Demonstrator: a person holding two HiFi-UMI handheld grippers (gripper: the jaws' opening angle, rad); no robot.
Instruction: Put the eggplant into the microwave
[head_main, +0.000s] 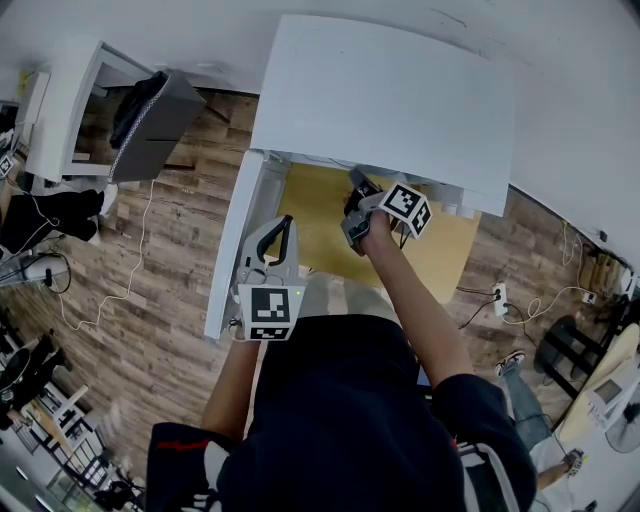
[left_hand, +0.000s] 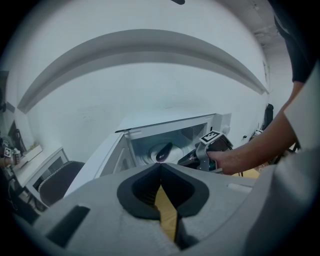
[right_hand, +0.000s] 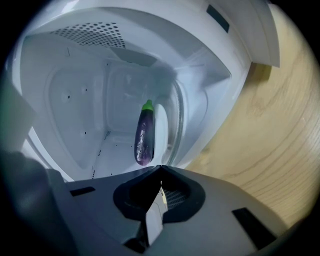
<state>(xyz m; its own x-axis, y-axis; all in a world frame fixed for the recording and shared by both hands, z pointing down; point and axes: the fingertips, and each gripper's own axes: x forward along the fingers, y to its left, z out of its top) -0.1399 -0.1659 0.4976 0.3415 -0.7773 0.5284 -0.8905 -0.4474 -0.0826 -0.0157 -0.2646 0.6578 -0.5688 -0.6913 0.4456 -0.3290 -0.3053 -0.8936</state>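
Observation:
The purple eggplant (right_hand: 143, 135) with its green stem lies on the round turntable (right_hand: 163, 131) inside the white microwave (head_main: 380, 100). It also shows in the left gripper view as a dark eggplant (left_hand: 164, 150) in the lit cavity. My right gripper (head_main: 355, 182) is at the mouth of the cavity, shut and empty, a short way from the eggplant. The right gripper (left_hand: 192, 159) and the hand that holds it show in the left gripper view. My left gripper (head_main: 285, 222) hangs back by the open door (head_main: 235, 250); its tips meet with nothing between them.
The microwave stands on a yellow wooden table (head_main: 320, 215) against a white wall. On the wooden floor to the left are a chair (head_main: 150, 120) with dark clothing, a white desk (head_main: 65, 110) and loose cables. A power strip (head_main: 500, 297) lies at the right.

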